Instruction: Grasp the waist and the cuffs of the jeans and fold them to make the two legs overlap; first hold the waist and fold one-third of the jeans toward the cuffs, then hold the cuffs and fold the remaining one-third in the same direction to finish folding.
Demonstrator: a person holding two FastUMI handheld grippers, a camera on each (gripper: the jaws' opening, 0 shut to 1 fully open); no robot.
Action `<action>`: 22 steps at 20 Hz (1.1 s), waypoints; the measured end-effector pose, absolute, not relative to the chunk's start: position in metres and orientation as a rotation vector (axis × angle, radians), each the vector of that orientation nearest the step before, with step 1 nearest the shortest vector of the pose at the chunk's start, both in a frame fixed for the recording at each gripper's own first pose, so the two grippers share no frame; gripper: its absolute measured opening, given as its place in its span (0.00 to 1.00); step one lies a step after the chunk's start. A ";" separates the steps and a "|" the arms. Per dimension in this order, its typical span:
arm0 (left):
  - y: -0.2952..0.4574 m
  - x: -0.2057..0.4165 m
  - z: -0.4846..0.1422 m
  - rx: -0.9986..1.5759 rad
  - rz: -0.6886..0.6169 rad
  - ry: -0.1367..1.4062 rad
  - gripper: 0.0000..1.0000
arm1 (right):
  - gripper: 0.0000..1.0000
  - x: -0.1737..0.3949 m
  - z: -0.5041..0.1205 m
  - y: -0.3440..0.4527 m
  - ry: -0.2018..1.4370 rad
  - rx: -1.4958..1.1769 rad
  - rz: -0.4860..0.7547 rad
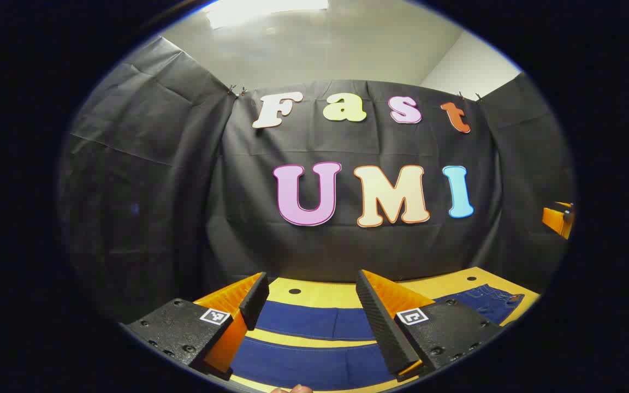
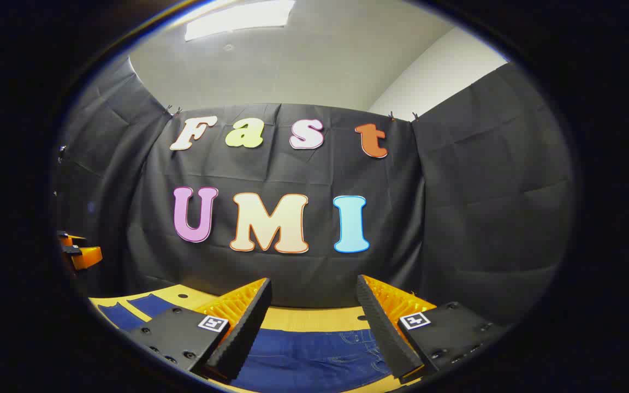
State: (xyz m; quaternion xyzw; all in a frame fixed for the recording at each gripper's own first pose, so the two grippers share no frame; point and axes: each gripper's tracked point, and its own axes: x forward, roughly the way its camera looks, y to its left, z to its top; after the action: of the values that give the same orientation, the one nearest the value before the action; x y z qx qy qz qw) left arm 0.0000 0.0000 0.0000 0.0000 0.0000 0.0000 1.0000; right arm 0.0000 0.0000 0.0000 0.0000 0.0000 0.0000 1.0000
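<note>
Jeans [image 1: 314,322] lie flat along the yellow counter [image 1: 320,292], legs apart under the left gripper [image 1: 312,292] and waist under the right gripper [image 2: 312,297], both grippers hovering above with jaws spread, gripping nothing.

Jeans [image 1: 314,322] flat on yellow table [image 1: 342,292]

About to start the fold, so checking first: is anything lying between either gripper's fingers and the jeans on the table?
Nothing visible does. The left gripper hangs open over the two legs of the jeans, the right gripper open over the waist end. Only bare table shows around the denim.
</note>
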 end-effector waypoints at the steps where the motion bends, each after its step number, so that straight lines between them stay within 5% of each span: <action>1: 0.000 -0.001 0.001 -0.004 -0.001 -0.003 0.93 | 0.99 -0.001 -0.001 0.002 0.002 -0.001 0.003; 22: 0.024 -0.021 -0.047 0.167 -0.067 0.127 0.96 | 0.98 -0.015 -0.005 0.020 0.008 0.002 0.018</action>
State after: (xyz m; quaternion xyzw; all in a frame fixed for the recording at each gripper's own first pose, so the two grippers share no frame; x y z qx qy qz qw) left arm -0.0205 0.0241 -0.0474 0.0835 0.0634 -0.0336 0.9939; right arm -0.0149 0.0202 -0.0047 0.0008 0.0040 0.0090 1.0000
